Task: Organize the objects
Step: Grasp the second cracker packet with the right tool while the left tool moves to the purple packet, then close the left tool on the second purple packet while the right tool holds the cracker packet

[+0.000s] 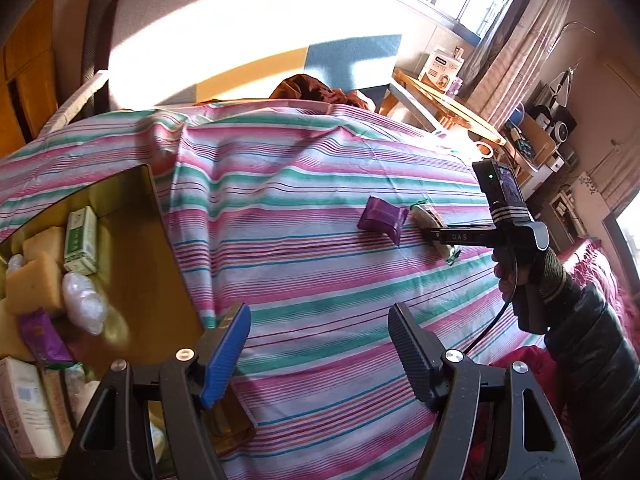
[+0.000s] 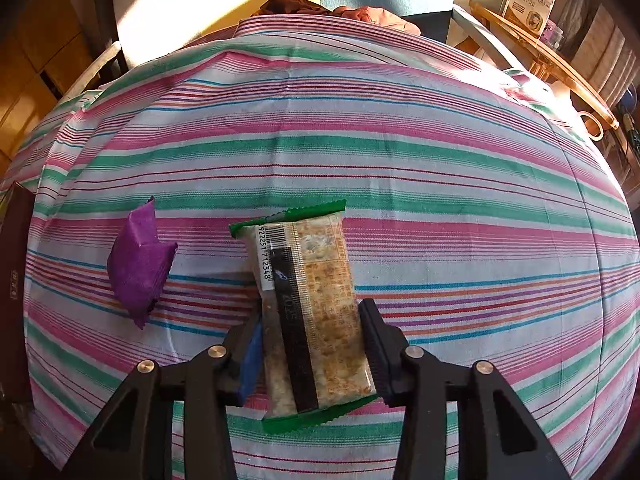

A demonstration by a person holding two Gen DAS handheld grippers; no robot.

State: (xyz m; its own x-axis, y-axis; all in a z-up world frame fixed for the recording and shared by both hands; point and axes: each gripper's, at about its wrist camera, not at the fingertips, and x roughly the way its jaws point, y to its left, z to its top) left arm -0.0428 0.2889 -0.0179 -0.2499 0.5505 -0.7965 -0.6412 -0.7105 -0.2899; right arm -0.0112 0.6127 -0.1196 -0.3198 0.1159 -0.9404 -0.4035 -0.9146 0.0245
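Right wrist view is showing the right claw point(image 2: 312, 348) pressing its pads against both long sides of a clear cracker packet point(image 2: 310, 312) with green crimped ends, which is lying on the striped cloth point(image 2: 400, 152) covering the counter. On the packet, a barcode is running along one edge with the digits 922251712348 readable beside it, and a black strip is carrying pale print that looks like 2025, though that is hard to make out. Just to its left, apart from it, a purple wrapped packet point(image 2: 138, 266) is resting on the cloth with no writing visible. Left wrist view is showing the left claw point(image 1: 320, 352) standing apart with nothing between its pads, hanging over the cloth beside an open box point(image 1: 152, 264) holding a small green-and-white carton point(image 1: 81, 240), yellow sponges point(image 1: 34, 280) and other packets whose print is too blurred to read.
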